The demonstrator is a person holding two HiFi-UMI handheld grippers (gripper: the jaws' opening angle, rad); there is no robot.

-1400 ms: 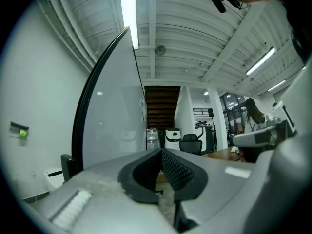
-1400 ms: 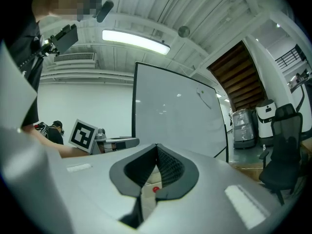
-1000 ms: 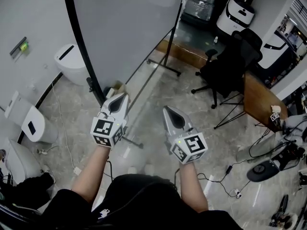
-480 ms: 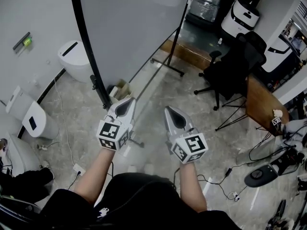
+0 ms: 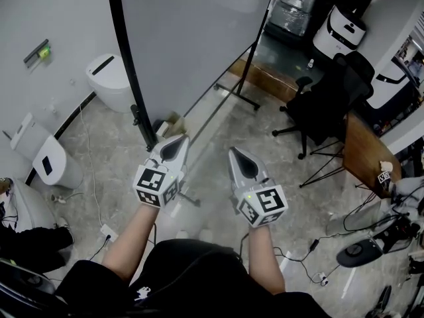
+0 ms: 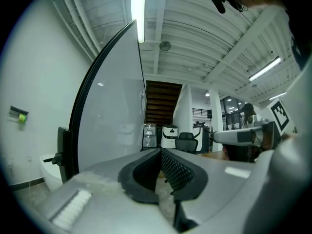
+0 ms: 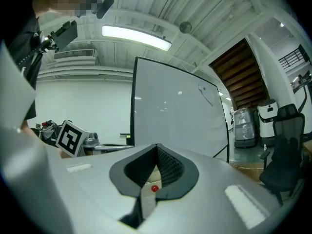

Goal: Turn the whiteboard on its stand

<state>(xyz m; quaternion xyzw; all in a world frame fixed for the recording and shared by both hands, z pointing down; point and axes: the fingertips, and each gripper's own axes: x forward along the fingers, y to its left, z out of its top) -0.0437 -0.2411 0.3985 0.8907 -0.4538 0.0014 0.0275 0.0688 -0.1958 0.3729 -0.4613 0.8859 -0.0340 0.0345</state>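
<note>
Now my left gripper [image 5: 179, 142] has drifted right and forward over the last second, jaws pressed together on nothing. Its tip is near the black side rail [image 5: 126, 65] of the whiteboard [image 5: 192, 38] but clear of it. I'm closing in, though no turning has begun, I'd judge. The board stands upright just ahead, face toward me, and its long axis looks vertical. My right gripper [image 5: 235, 156] hangs alongside, likewise closed and empty.
</note>
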